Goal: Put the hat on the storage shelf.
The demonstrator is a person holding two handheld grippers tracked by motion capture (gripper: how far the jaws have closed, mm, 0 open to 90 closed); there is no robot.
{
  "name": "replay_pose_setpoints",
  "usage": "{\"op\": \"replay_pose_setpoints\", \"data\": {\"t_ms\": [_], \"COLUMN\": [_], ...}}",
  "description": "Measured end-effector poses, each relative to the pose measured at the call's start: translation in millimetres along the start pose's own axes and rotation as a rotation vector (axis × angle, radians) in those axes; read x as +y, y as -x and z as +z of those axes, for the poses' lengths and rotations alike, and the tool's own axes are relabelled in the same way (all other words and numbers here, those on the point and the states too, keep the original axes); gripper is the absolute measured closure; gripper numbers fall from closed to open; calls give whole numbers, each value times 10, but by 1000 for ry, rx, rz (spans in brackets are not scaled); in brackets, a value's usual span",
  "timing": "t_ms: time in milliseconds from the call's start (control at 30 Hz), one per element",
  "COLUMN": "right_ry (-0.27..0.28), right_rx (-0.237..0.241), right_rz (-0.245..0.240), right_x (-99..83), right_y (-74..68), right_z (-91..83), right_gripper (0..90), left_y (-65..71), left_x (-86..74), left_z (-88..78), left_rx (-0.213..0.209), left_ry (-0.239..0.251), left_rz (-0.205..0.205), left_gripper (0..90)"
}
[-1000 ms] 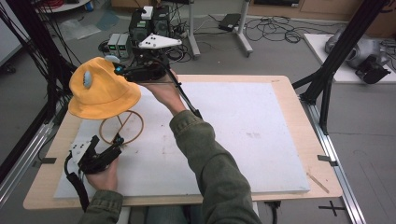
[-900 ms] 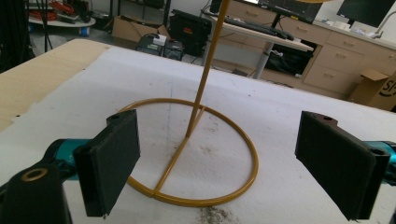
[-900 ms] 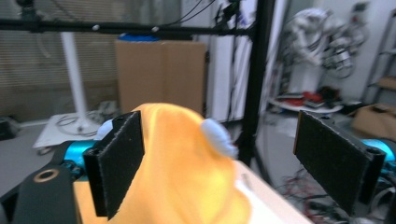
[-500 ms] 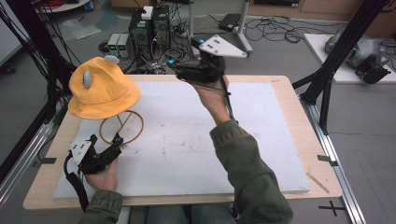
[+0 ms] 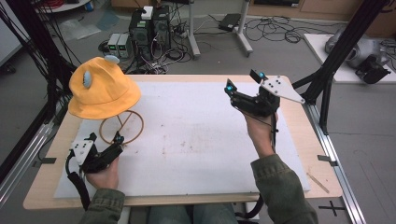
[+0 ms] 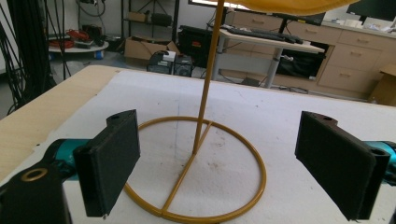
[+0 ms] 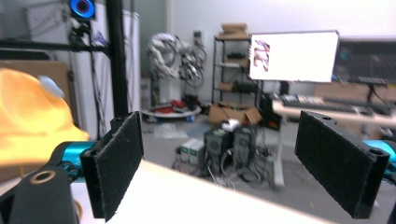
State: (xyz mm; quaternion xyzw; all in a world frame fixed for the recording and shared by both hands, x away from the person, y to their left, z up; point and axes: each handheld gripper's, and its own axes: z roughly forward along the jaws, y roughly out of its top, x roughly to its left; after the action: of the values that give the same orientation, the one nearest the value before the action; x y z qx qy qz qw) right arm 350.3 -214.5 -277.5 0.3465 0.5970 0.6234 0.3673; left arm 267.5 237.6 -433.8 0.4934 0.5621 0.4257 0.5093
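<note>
— Where's the left gripper (image 5: 108, 150)?

— At the table's near-left corner, jaws spread wide and empty. The stand's gold ring base (image 6: 196, 168) lies just ahead at twelve o'clock, its pole upright, the yellow hat (image 5: 102, 88) on top.

— And the right gripper (image 5: 243, 91)?

— Raised, jaws wide, empty, well apart. The hat's at its nine o'clock, so the left is nearer.

Both grippers are black with teal joints behind flat, rough-faced black pads (image 6: 109, 163). The right gripper (image 5: 243, 86) carries a grey three-cornered plate dotted with screws; the left gripper (image 5: 105, 150) trails a black cable. Olive-green sleeves reach the wrists behind each.
</note>
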Motion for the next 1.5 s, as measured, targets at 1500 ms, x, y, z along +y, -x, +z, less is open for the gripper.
{"op": "replay_pose_setpoints", "data": {"t_ms": [1500], "right_ry": [-204], "right_rx": [-272], "right_rz": [102], "right_x": [-1396], "right_y": [174], "right_z": [-518], "right_gripper": [149], "left_y": [-10], "left_x": [-67], "left_z": [33], "left_rx": [6], "left_ry": [-26], "left_rz": [30], "left_gripper": [143]}}
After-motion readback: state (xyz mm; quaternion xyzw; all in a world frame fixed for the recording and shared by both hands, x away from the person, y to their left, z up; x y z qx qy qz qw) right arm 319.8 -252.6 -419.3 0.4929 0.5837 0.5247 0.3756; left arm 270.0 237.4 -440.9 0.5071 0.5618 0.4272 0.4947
